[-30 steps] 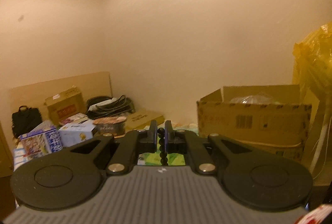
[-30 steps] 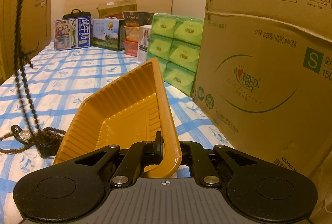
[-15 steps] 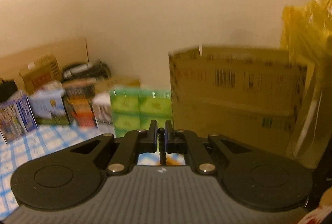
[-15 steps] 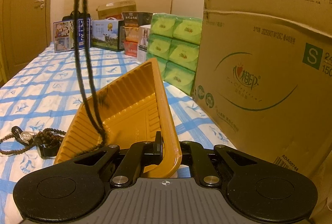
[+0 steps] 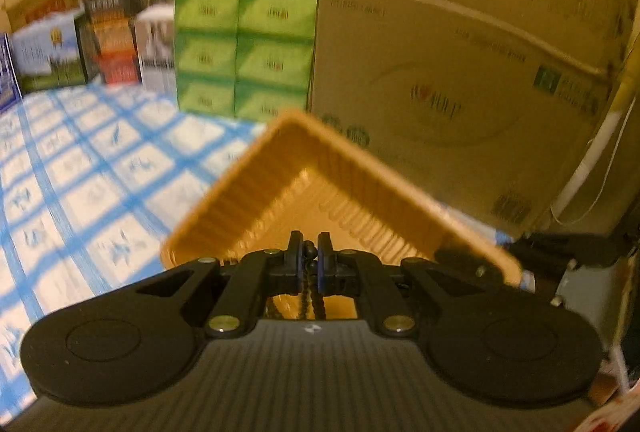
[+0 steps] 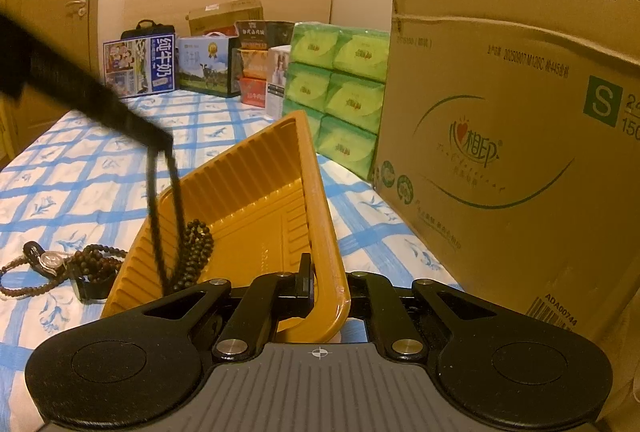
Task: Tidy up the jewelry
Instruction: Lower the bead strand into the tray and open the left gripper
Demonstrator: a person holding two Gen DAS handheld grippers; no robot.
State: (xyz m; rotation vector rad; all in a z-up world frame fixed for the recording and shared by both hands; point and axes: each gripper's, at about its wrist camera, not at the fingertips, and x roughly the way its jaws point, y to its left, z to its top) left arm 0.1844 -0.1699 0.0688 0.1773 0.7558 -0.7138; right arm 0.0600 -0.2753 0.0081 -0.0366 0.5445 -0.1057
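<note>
My right gripper [image 6: 326, 292] is shut on the near rim of a yellow ribbed tray [image 6: 256, 199] and holds it tilted on the blue-checked bed. My left gripper [image 5: 309, 252] is shut on a dark bead necklace [image 5: 308, 296] and hangs over the tray [image 5: 320, 159]. In the right wrist view the left gripper [image 6: 160, 141] reaches in blurred from the upper left. The necklace [image 6: 196, 244] drops from it and its lower end piles on the tray floor. A wristwatch [image 6: 50, 260] and brown bead strings [image 6: 96, 266] lie on the sheet left of the tray.
A big cardboard box [image 6: 500, 151] stands close on the right of the tray. Green tissue packs [image 6: 340, 83] and several printed cartons [image 6: 140, 65] line the far edge of the bed. A wooden door [image 6: 52, 11] is at the left.
My left gripper has come down and tipped toward the tray. The necklace, earlier hanging high, now reaches the tray floor. The right gripper and the tray have not moved.
</note>
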